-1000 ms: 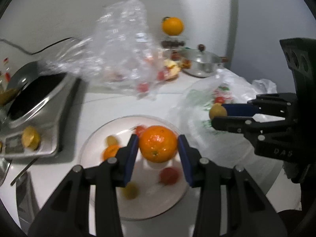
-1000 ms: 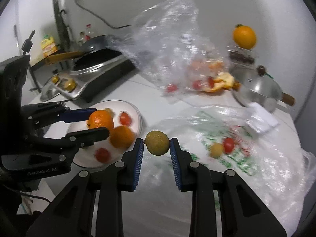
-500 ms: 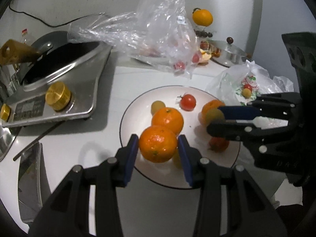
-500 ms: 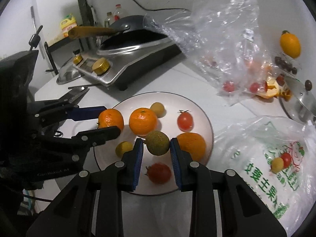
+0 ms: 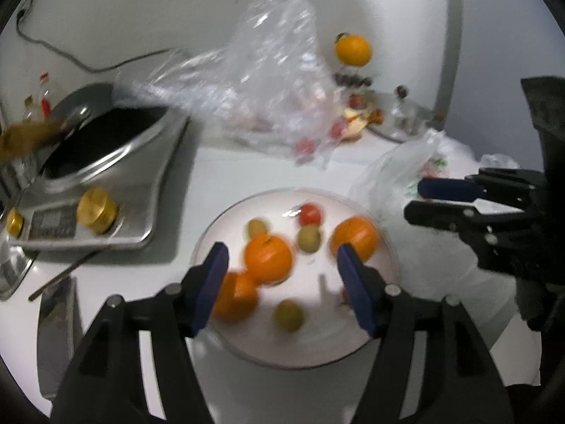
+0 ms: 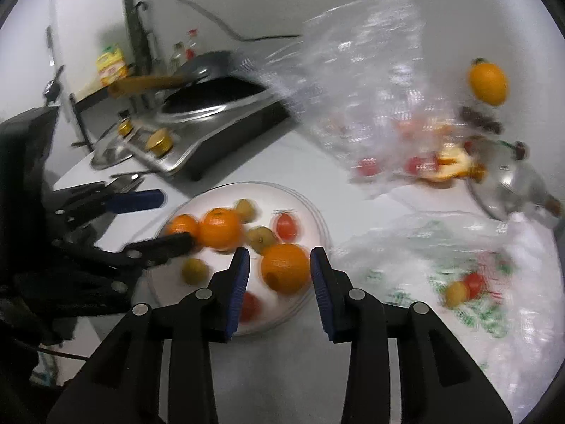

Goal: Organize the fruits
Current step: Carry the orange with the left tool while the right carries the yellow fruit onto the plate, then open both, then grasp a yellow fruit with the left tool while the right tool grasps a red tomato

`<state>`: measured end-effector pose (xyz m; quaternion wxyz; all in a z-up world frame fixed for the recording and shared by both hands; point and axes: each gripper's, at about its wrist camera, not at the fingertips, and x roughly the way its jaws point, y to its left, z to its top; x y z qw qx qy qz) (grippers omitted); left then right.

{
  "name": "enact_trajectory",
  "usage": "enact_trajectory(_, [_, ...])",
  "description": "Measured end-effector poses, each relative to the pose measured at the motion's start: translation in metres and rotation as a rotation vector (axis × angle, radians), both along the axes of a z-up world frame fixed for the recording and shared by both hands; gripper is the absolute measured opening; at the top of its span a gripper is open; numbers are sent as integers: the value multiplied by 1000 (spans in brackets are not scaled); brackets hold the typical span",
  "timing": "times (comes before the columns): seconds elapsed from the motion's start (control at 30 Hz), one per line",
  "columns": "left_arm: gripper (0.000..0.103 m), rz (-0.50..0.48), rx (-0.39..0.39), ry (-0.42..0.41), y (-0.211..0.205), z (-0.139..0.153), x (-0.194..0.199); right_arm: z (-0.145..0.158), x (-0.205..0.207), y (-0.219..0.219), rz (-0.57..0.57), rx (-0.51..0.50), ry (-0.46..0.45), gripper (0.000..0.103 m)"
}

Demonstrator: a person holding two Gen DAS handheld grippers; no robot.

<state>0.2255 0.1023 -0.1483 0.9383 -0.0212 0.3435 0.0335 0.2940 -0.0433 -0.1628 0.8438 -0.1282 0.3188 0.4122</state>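
Note:
A white plate [image 5: 370, 335] [image 6: 310, 208] holds three oranges, several small green fruits and tomatoes. My left gripper [image 5: 282, 282] hovers over its near side, jaws opening, pads touching nothing. An orange [image 5: 235, 295] lies on the plate by its left finger, and another orange [image 5: 268, 258] shows in the gap. My right gripper [image 6: 279, 279] is at the plate's right side, jaws opening too. An orange [image 6: 285, 272] on the plate shows between its pads, untouched. A green fruit [image 6: 261, 236] rests just beyond. Each view shows the other gripper [image 5: 420, 199] [image 6: 176, 219] beside the plate.
An induction cooker with a dark wok [image 5: 106, 141] stands left of the plate. A crumpled clear bag [image 5: 268, 81] lies behind it. A printed white bag [image 6: 459, 282] with small fruits lies to the right, a steel lid [image 6: 512, 183] and an orange [image 6: 489, 83] farther back.
Both grippers opened. The left one let go of its orange and the right one its green fruit; both fruits now lie on the plate. Both views are blurred by motion.

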Motion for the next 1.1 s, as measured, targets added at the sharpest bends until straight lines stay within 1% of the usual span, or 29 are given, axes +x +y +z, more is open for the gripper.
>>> enact_trajectory(0.07, [66, -42, -3, -23, -20, 6, 7, 4, 10, -25, -51, 3, -19, 38])
enact_trajectory(0.17, [66, -101, 9, -29, -52, 9, 24, 4, 26, -59, -111, 0, -35, 38])
enact_trajectory(0.27, [66, -141, 23, -16, -79, 9, 43, -1, 43, -88, -159, 0, -25, 37])
enact_trajectory(0.4, [66, -181, 40, -6, -109, 9, 65, -13, 64, -110, -188, 2, -1, 34])
enact_trajectory(0.47, [66, -187, 39, 14, -119, 4, 78, -19, 73, -116, -188, 0, 15, 33])
enact_trajectory(0.73, [66, -205, 38, 76, -137, -13, 105, -40, 114, -122, -208, -2, 98, 33])
enact_trajectory(0.83, [66, -222, 43, 99, -147, -18, 115, -45, 124, -125, -188, 36, 163, 33])
enact_trajectory(0.87, [66, -232, 45, 108, -151, -21, 118, -49, 127, -124, -189, 29, 178, 33])
enact_trajectory(1.0, [66, -263, 50, 129, -163, -27, 125, -50, 138, -127, -199, 60, 216, 33])
enact_trajectory(1.1, [66, -274, 65, 137, -170, -31, 131, -52, 146, -130, -202, 88, 261, 33])
